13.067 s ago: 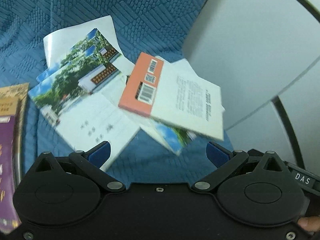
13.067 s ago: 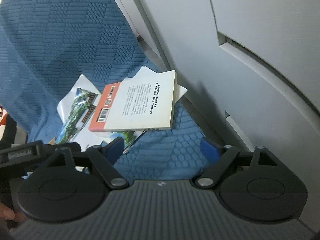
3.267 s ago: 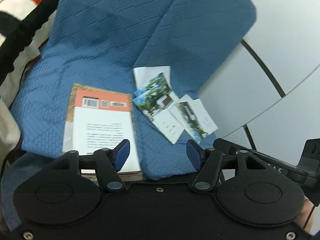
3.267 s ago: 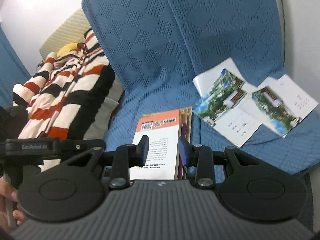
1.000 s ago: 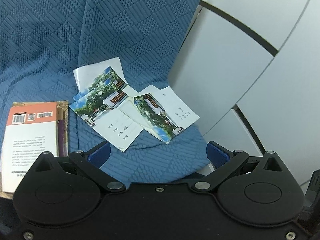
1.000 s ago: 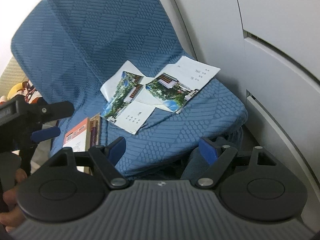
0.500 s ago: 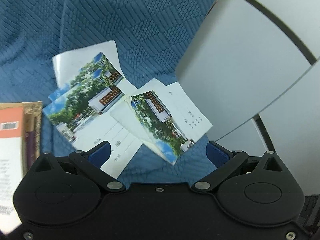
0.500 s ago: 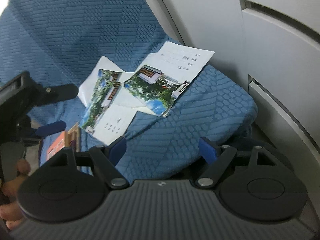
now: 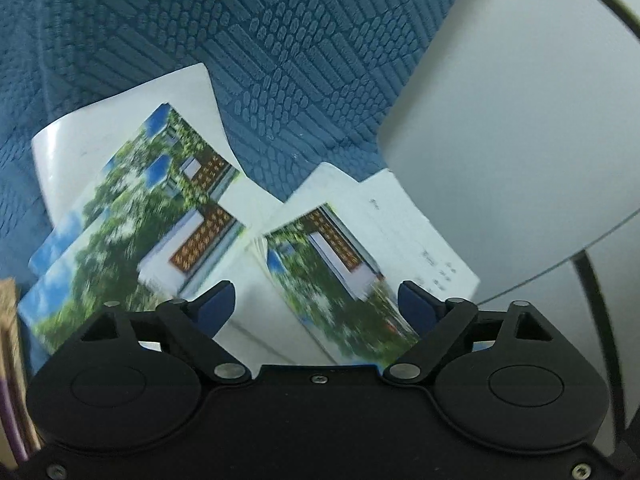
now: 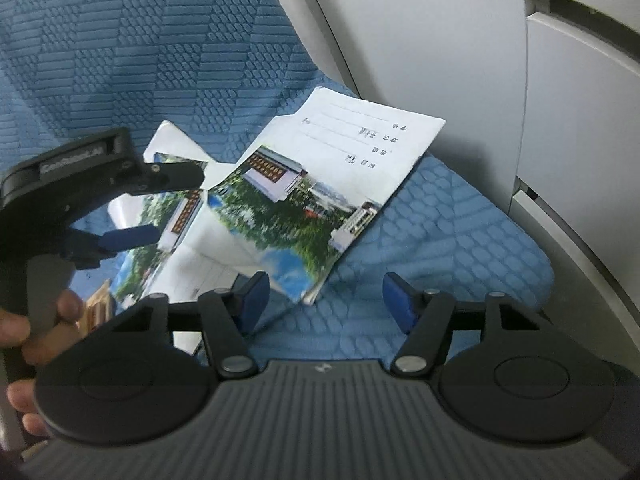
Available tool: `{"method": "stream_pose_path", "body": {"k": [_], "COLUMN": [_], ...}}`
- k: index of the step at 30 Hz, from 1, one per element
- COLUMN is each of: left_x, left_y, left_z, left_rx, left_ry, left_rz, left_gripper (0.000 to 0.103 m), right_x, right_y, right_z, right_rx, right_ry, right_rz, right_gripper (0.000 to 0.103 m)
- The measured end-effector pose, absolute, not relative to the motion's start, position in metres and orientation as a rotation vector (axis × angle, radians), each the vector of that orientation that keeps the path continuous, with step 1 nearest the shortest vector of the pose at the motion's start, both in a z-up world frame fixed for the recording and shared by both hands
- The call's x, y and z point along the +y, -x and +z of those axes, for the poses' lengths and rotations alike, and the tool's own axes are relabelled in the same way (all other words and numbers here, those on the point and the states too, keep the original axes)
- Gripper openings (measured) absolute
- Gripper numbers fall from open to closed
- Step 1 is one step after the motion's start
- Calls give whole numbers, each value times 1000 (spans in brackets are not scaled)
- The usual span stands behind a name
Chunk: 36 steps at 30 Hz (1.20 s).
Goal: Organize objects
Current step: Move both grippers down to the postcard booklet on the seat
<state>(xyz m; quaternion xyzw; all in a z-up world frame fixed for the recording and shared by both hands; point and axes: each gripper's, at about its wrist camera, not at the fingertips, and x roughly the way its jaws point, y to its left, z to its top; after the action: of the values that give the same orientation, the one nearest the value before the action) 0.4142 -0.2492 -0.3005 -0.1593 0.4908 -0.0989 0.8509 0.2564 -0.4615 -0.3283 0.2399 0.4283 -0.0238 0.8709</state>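
The top photo-cover booklet [image 10: 308,196] lies on the blue seat cushion [image 10: 440,248], overlapping a second booklet [image 9: 132,248]. Its long axis runs diagonally away toward the white wall panel [image 10: 420,40]. Its near corner sits just ahead of the right gripper [image 10: 322,298], the nearer one. The left gripper [image 9: 316,304] hovers above. The jaws of both have just been closing; they stand apart, grasping nothing.

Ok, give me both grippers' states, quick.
Left gripper: open, jaws just closing, holding nothing.
Right gripper: open, jaws just closing, holding nothing.
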Motion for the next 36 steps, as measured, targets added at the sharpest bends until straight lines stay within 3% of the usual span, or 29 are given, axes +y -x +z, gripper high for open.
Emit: {"method": "stream_pose_path", "body": {"k": [19, 36], "left_x": [-265, -266], "left_y": [-475, -434], "left_z": [-343, -328], "left_rx": [1026, 1075], "left_ry": [130, 179], "left_rz": [-260, -362], "left_gripper": [70, 55], "right_x": [-457, -461], "right_y": [-298, -291], "right_z": [-346, -344], "right_rx": [864, 858], "right_ry": [-434, -531], "right_rz": [-138, -91], "right_gripper": [66, 66]}}
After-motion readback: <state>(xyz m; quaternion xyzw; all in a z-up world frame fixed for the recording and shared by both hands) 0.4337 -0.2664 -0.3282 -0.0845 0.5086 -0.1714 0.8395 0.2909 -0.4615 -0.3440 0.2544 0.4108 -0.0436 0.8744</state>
